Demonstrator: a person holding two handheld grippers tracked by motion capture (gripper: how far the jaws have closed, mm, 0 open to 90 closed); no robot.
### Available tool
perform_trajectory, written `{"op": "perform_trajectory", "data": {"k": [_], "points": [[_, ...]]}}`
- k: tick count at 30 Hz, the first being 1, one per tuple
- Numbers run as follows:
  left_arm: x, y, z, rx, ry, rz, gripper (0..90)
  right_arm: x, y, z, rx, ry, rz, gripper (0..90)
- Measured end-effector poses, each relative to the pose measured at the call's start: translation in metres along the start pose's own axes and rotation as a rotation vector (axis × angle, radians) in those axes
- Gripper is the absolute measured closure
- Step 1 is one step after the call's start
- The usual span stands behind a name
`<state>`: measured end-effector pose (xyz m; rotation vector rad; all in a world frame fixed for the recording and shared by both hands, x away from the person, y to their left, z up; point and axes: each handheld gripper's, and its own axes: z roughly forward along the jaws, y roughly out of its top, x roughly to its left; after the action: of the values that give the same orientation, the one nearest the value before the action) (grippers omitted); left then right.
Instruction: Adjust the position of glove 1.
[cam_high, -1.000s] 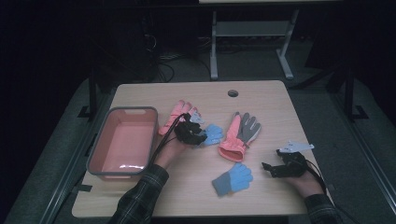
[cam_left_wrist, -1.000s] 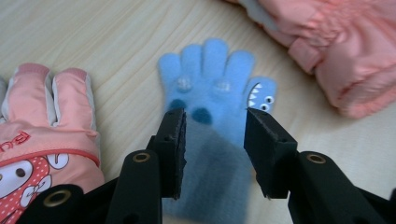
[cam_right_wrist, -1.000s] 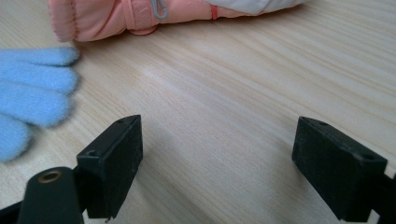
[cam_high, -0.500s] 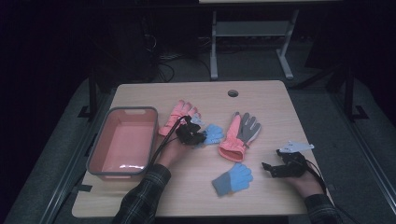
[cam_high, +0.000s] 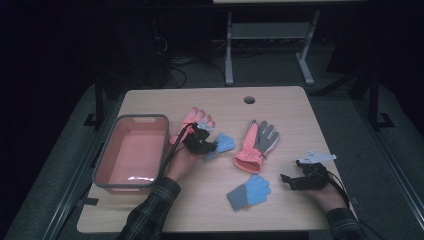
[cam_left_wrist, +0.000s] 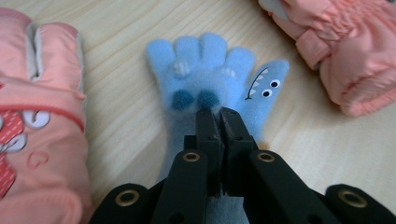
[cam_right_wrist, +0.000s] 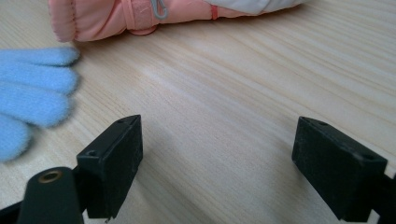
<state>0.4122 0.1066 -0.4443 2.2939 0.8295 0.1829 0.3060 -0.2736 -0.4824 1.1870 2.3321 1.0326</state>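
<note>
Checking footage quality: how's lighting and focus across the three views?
High view: dim, surroundings black, glare streak on the pink bin floor. Left gripper view: bright and sharp on the blue glove. Right gripper view: well lit; blue glove fingers at the left edge look soft.

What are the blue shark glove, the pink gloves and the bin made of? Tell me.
Blue shark glove: soft fleece or knit, judging by its fuzzy matte nap; the left gripper, jaws just closed, pinches it. Pink gloves: probably padded synthetic fabric, smooth, puffy, with stitched seams and a gathered cuff. Bin: likely moulded plastic, given its glossy glint; pink inside, grey rim.
</note>
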Motion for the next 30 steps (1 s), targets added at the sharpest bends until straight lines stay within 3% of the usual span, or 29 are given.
{"op": "perform_trajectory", "data": {"k": [8,11,25,30], "points": [[-0.012,-0.006,-0.022,-0.019,-0.007,-0.036,87.8,0.000,0.000,0.000,0.000,-0.003,0.003,16.5],[-0.020,-0.008,-0.031,-0.041,-0.028,-0.042,87.8,0.000,0.000,0.000,0.000,-0.003,0.004,16.7],[-0.060,-0.024,-0.068,-0.059,-0.118,0.026,87.8,0.000,0.000,0.000,0.000,-0.004,0.006,16.7],[-0.071,-0.028,-0.071,-0.087,-0.175,0.010,87.8,0.000,0.000,0.000,0.000,-0.005,0.006,16.7]]}}
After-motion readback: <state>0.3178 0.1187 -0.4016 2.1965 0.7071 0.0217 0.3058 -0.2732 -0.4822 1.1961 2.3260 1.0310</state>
